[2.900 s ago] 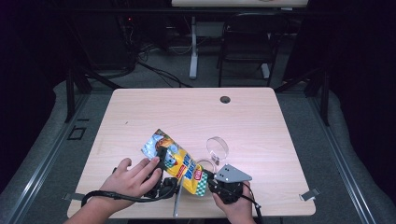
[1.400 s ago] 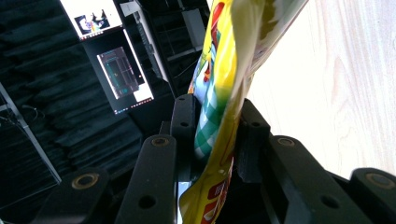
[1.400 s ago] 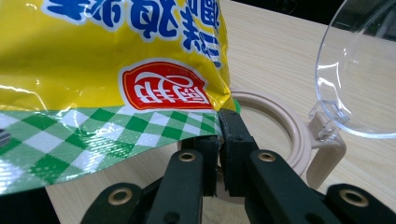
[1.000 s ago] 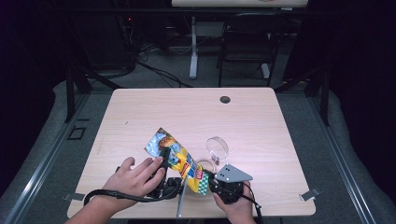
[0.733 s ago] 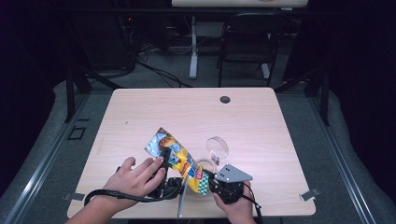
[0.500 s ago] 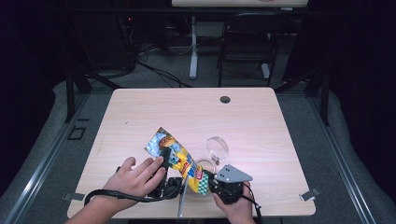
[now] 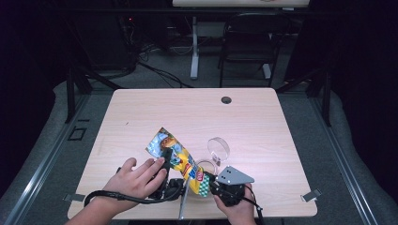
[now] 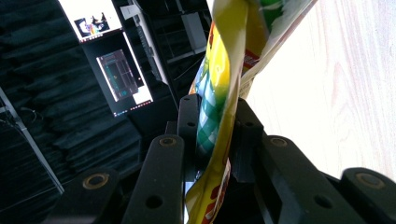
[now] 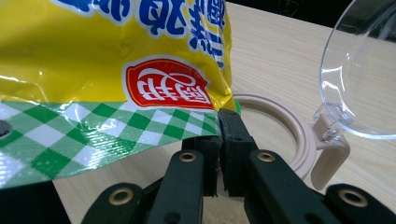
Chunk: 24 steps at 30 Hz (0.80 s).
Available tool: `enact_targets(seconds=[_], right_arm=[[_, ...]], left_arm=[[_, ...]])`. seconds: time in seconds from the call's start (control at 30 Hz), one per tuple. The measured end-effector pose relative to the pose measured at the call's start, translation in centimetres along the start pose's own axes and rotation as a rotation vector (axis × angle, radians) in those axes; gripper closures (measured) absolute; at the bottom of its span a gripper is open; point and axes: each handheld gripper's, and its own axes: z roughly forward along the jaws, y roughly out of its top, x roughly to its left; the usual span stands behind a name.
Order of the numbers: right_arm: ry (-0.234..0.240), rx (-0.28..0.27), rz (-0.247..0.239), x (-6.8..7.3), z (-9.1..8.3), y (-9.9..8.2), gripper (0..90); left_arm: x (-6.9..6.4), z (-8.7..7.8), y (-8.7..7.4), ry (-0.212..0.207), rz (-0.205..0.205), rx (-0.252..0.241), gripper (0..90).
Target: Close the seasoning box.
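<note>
Right gripper view: right gripper (image 9: 219,140) pinches snack bag (image 9: 107,56) corner; left gripper (image 8: 215,140) clamps its edge; uneven pulling could burst contents beyond jaws

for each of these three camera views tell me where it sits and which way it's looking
High view: above the near table edge, looking forward and down on the table; both hands and forearms show.
Left gripper view: rides the left gripper, looking along its jaws clamped on the snack bag.
Right gripper view: rides the right gripper, which pinches the bag's corner, facing the clear-lidded container.
All three share the bag.
</note>
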Motion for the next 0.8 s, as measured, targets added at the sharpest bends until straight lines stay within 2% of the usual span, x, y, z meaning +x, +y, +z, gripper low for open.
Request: enact_targets(seconds=[0.23, 0.27, 0.3, 0.8], right_arm=[[0.002, -0.002, 0.005, 0.01, -0.02, 0.01, 87.0], [0.002, -0.002, 0.005, 0.02, -0.02, 0.0, 87.0], [0.003, 0.003, 0.002, -0.01, -0.03, 0.0, 87.0], [0.003, 0.008, 0.005, -0.05, 0.08, -0.12, 87.0]], left_arm=[[0.08, -0.02, 0.06, 0.0, 0.005, -0.002, 77.6], [-0.01, 0.01, 0.05, -0.013, -0.009, 0.002, 77.6], [-0.04, 0.03, 0.07, 0.001, -0.005, -0.002, 77.6], [0.06, -0.04, 0.25, -0.005, 0.009, -0.001, 78.3]])
